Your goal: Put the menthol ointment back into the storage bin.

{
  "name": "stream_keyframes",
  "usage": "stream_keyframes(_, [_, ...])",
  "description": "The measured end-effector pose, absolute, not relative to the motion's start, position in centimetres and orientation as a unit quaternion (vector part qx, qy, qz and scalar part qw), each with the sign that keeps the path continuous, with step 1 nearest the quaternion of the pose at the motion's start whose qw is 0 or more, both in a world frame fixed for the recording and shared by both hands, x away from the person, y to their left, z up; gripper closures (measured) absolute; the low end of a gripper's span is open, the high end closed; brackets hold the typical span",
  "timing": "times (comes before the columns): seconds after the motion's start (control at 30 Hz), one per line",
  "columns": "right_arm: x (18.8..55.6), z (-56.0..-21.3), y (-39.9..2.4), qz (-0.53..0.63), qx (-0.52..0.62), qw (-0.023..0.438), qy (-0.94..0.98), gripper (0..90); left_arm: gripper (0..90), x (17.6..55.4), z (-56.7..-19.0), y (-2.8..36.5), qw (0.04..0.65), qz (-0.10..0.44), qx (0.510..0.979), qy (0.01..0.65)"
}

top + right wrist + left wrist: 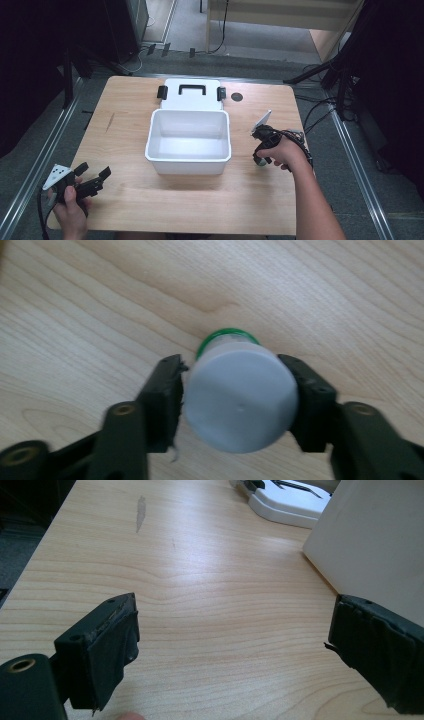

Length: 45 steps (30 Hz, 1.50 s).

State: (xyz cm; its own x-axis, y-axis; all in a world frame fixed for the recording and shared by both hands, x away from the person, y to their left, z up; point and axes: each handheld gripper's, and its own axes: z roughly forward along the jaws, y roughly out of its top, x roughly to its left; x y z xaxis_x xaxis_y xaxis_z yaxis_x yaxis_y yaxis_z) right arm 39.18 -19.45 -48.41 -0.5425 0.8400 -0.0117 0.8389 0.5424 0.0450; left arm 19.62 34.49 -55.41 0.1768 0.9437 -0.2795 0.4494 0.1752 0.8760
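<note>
Right now the right hand-held gripper [235, 400] has its two jaws pressed against the sides of a small bottle [239, 399] with a pale grey cap and a green ring beneath it; the pads touch the cap on both sides, so the bottle is clamped. In the right gripper view the bottle's long axis runs straight away from the camera toward the surface [90, 305], cap nearest the lens, so it stands upright beneath a hand-held gripper pointing down.

In the high view, the right hand-held gripper [262, 161] sits just beside the right wall of the open white box [189, 158], with a little bare wood between them. The box lies to its left, and a carry that way over the rim looks like the likely coming move. The right hand is far nearer the bottle than the left.

Meanwhile the left hand-held gripper [92, 176] rests near the front left corner of the surface, well apart from the bottle, jaws spread wide with nothing between them; the box wall shows beyond its right jaw in the left gripper view.

The bottle's body and base are hidden under its cap, so whether it touches the wood I cannot tell. In the high view the hand covers most of it.
</note>
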Motion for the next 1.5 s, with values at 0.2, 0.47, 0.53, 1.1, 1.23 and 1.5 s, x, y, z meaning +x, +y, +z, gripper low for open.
stream_keyframes(0.2, [39.4,-47.6,-19.7,0.037,0.482,0.014,0.875,51.4,6.8,19.6,-55.4,34.5,0.49,0.252,0.591,0.589])
stream_keyframes(0.47, [39.1,-45.7,-19.3,0.037,0.467,0.009,0.884,51.4,6.7,19.6,-55.4,34.5,0.489,0.252,0.591,0.59])
stream_keyframes(0.53, [39.0,-45.3,-19.1,0.033,0.463,0.007,0.886,51.4,6.7,19.6,-55.4,34.4,0.489,0.252,0.591,0.59])
stream_keyframes(1.1, [38.7,-40.3,-15.9,0.03,0.422,0.005,0.906,51.5,6.7,19.7,-55.4,34.5,0.491,0.248,0.59,0.591])
stream_keyframes(1.23, [38.7,-39.5,-15.5,0.031,0.42,0.004,0.907,51.5,6.8,19.7,-55.4,34.5,0.491,0.248,0.59,0.591])
stream_keyframes(1.5, [38.7,-37.3,-14.3,0.028,0.409,0.004,0.912,51.6,6.8,19.7,-55.4,34.4,0.49,0.253,0.591,0.588])
